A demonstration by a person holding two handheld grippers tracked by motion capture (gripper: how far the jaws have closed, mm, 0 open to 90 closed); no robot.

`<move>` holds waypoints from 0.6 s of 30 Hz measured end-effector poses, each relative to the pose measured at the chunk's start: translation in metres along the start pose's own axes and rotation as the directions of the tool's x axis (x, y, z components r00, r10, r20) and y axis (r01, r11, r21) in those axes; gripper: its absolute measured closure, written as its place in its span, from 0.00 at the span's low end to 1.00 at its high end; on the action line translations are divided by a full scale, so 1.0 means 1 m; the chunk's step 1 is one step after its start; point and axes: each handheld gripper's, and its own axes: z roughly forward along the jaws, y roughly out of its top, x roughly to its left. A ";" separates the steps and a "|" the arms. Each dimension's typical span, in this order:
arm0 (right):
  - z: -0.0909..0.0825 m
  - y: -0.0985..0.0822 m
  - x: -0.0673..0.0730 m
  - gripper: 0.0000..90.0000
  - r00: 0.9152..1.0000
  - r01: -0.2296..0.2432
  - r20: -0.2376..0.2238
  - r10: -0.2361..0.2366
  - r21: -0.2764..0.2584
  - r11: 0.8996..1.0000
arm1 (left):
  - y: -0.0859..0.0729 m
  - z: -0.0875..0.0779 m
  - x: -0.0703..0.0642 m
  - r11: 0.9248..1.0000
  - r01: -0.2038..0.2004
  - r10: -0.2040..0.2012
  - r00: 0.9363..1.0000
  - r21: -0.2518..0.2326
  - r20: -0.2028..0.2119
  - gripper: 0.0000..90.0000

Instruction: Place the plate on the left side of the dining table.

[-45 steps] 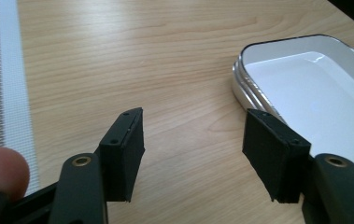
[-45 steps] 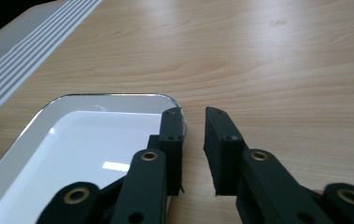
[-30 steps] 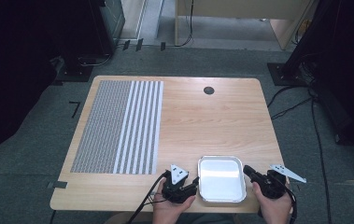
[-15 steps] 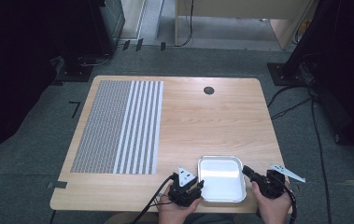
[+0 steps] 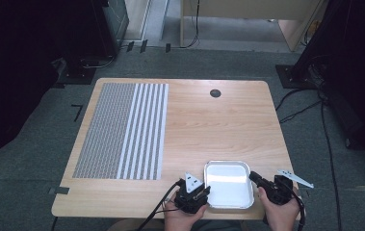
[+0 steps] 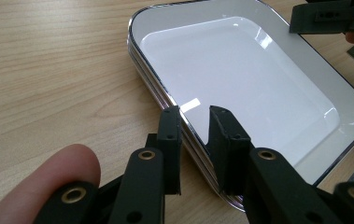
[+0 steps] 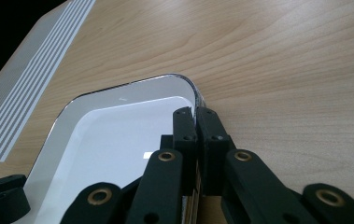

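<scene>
We see the white tray [image 5: 229, 184] sitting flat at the near edge of the wooden table [image 5: 218, 120], and it carries no lettering we can read. Our right gripper [image 7: 194, 112] is clamped tight on the tray's right rim. Our left gripper [image 6: 194, 112] has just been closing, its jaws astride the left rim with a gap showing. Further left lies a grey striped mat [image 5: 122, 130]. Grey carpet [image 5: 40, 144] and black cables [image 5: 329, 144] surround the table
</scene>
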 end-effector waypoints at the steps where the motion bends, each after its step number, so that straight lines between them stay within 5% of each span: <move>1: 0.000 0.000 0.000 0.99 1.000 0.000 0.000 0.000 0.000 1.000 | 0.000 0.000 0.000 1.000 0.001 -0.001 1.000 -0.004 0.001 0.85; 8: 0.000 -0.002 0.004 1.00 0.999 -0.010 0.035 0.010 -0.010 1.000 | 0.000 -0.001 -0.001 1.000 -0.008 0.008 1.000 -0.014 -0.009 0.87; 11: -0.001 -0.002 0.005 1.00 0.997 -0.072 0.039 0.073 -0.019 0.997 | 0.001 0.000 -0.001 1.000 -0.008 0.008 1.000 -0.012 -0.010 0.88; 18: -0.008 0.002 0.006 1.00 0.992 -0.126 0.010 0.127 -0.060 0.990 | 0.002 -0.001 -0.005 0.999 -0.023 0.022 0.999 -0.025 -0.027 0.90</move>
